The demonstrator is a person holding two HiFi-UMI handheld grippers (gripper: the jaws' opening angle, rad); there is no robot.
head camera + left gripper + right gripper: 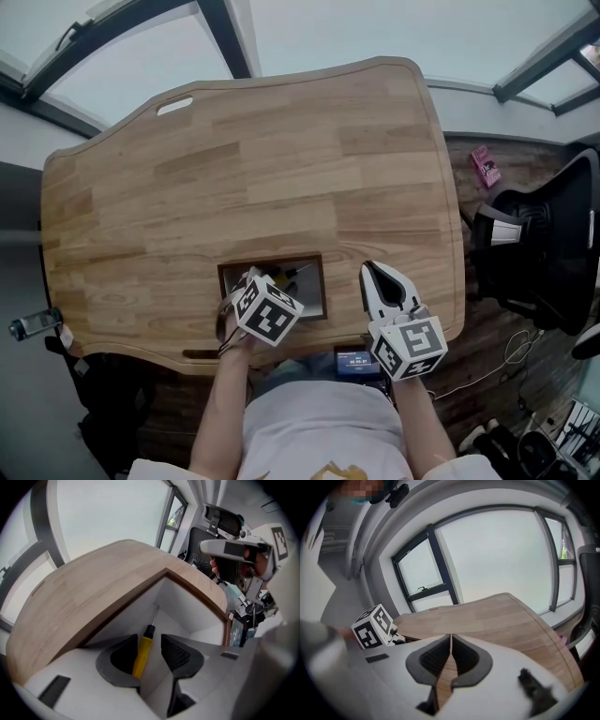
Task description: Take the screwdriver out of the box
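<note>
one screwdriver [142,652] in the box [187,604]

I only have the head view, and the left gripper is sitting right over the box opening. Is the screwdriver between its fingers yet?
Observer: Yes. The left gripper view shows the screwdriver, by its yellow handle, between the fingers of the left gripper. They are open and not clamping it.
Operator: Which way does its shaft point?
Observer: Away from the gripper, toward a white inner corner of the box.
Operator: And the right gripper?
Observer: In the right gripper view, the right gripper has its fingers shut together with nothing between them, above the wooden table.
</note>
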